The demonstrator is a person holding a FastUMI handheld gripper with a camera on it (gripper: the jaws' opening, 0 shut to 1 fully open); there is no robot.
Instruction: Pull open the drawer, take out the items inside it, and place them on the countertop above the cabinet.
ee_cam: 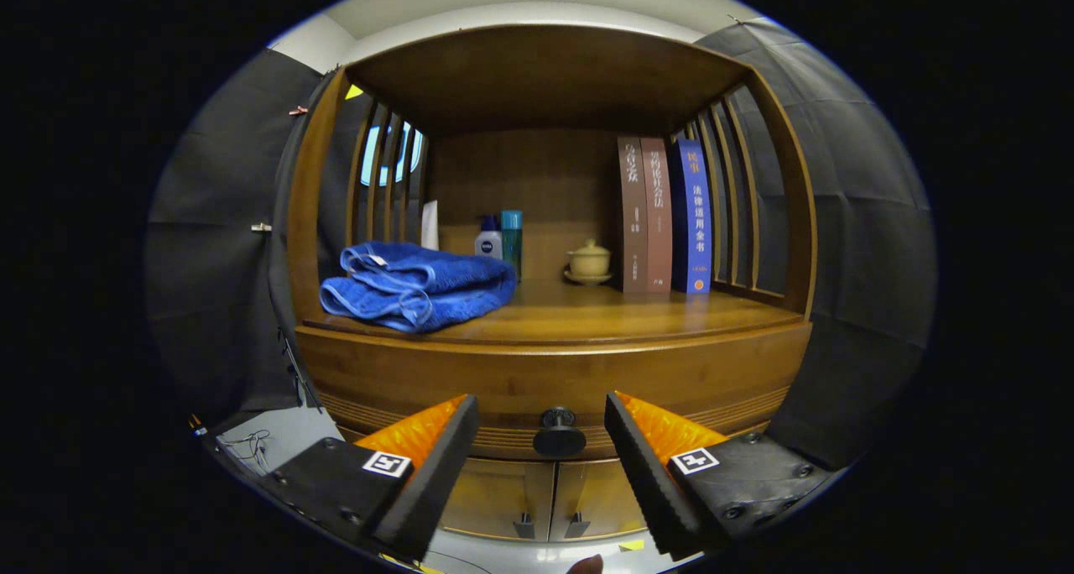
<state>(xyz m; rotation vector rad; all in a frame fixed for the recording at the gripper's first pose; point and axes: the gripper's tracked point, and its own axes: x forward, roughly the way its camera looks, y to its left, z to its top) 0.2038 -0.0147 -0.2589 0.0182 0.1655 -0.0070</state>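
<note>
Gripper view: I am holding my gripper point(541, 423) released, jaws spread wide. The drawer point(554, 381) is sitting shut, its knob point(559, 433) lying centred between my fingers, just ahead, not yet touched; the countertop point(604, 310) is lying beyond.

Folded blue towel point(417, 285), bottles point(501, 240), teacup point(589, 261), books point(664, 215) (upright)

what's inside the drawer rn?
Can't tell: the drawer is shut, so its front hides the contents. The tongs are open, with the knob between the fingers, untouched. On the countertop above: a blue towel.
</note>
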